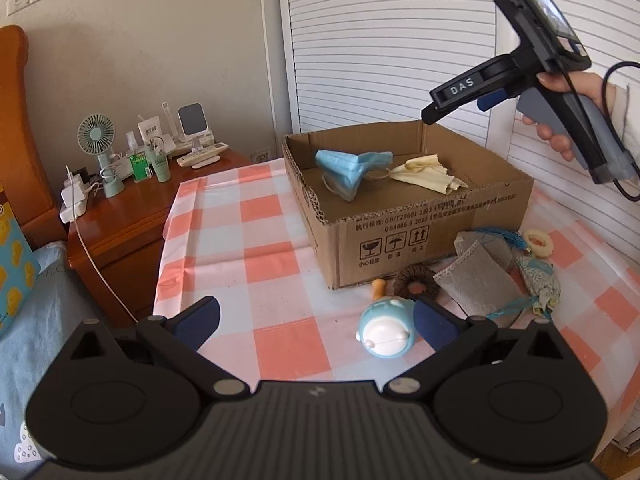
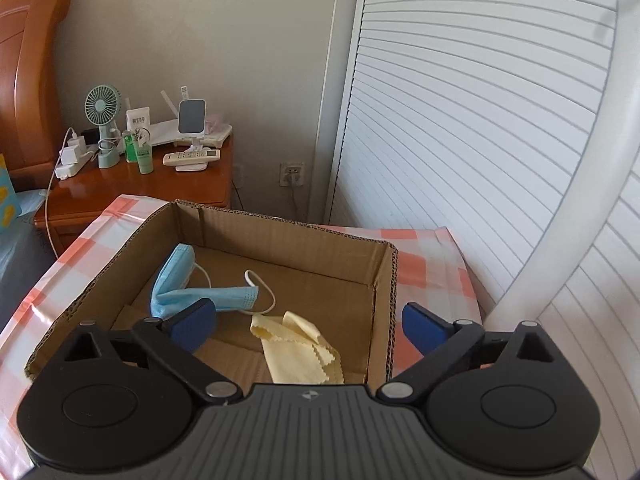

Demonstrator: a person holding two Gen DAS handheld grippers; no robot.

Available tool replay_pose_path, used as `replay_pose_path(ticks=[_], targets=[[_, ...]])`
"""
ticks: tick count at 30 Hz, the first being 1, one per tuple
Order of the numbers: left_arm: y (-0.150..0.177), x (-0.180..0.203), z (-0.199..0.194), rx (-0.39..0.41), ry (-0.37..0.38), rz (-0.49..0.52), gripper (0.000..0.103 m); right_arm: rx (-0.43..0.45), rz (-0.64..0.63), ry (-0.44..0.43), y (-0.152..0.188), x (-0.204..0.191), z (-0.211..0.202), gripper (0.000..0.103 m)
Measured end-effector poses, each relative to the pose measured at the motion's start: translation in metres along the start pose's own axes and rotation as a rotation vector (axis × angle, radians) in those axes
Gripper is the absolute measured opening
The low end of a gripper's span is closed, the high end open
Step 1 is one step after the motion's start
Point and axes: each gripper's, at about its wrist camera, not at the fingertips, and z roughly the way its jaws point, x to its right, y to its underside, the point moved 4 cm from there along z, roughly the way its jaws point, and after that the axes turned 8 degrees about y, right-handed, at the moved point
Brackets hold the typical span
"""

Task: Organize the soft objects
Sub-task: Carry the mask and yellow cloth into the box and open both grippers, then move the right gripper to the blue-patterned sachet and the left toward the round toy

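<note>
Two soft things already lie inside the cardboard box (image 2: 280, 248): a blue face mask (image 2: 188, 288) and a pale yellow cloth (image 2: 298, 350), near each other on its floor. The right tongs (image 2: 310, 326) hang spread wide above the box, holding nothing. The left tongs (image 1: 316, 322) are likewise parted, low over the checked surface (image 1: 240, 240) (a blue-and-white toy (image 1: 386, 330) sits just beside the right-hand pad). Grey cloths (image 1: 476, 276), a brown knitted ring (image 1: 416, 284) and other small pieces lie outside the box.
</note>
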Motion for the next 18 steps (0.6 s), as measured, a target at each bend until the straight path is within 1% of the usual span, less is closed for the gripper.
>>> replay_pose_path(ticks=[5,8,12,15,18], targets=[[0.003,0.004,-0.002,-0.01,0.009,-0.025,0.102,-0.014,-0.014,0.012,0.014,0.0,-0.024,0.103],[0.005,0.009,-0.008,-0.006,0.007,-0.023,0.102,-0.013,-0.007,0.019,0.027,0.0,-0.041,0.103],[0.007,0.017,-0.015,0.002,-0.01,-0.012,0.102,-0.023,0.022,0.028,0.052,0.004,-0.061,0.103],[0.01,0.022,-0.02,0.005,-0.007,-0.012,0.102,-0.033,0.048,0.059,0.075,0.005,-0.069,0.103],[0.015,0.026,-0.024,0.01,0.002,-0.024,0.102,-0.065,0.075,0.085,0.101,0.004,-0.07,0.103]])
